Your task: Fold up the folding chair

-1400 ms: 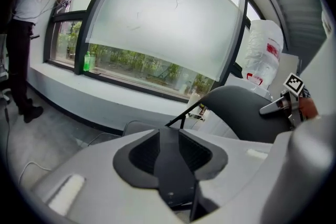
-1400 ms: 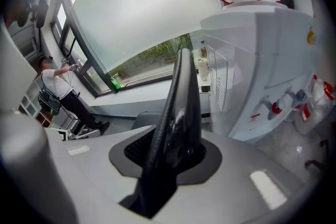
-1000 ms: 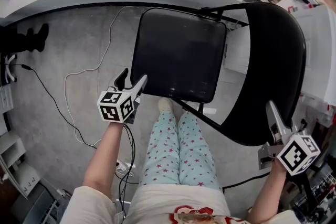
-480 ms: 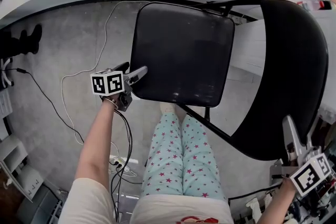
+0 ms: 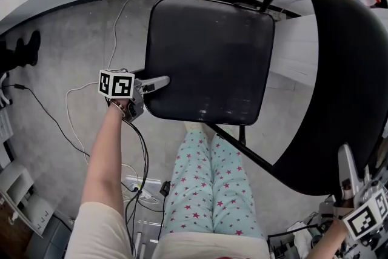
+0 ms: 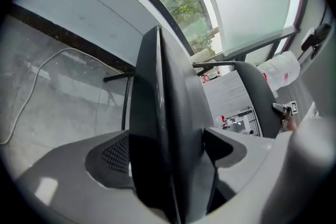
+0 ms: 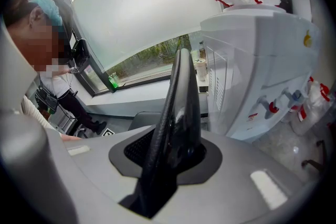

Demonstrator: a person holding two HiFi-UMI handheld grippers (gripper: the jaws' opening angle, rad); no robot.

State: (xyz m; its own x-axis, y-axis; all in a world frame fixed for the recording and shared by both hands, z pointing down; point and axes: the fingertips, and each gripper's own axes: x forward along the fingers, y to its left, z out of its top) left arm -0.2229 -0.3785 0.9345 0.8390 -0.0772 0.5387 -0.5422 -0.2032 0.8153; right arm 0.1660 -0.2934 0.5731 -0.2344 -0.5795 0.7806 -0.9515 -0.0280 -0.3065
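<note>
Where the grey concrete floor (image 5: 54, 57) meets a curved white wall at its far edge, a thin white cable (image 5: 114, 39) trails across the floor's left side. Just right of it, the left gripper (image 5: 159, 82) reaches in sideways, its jaws clamped on the left edge of the square padded black seat (image 5: 206, 57) of the black metal folding chair (image 5: 242, 145); the left gripper view shows that edge pinched between both pads. The chair stands unfolded near the floor's far edge, seat down. Legs in pale blue star-print trousers (image 5: 206, 185) sit just before the seat's near edge. Further right rises the broad curved black backrest (image 5: 345, 70). At the lower right the right gripper (image 5: 345, 158) points up, its jaws narrowed and gripping the backrest's rim. Its own view shows a white water dispenser (image 7: 257, 60) beyond.
</note>
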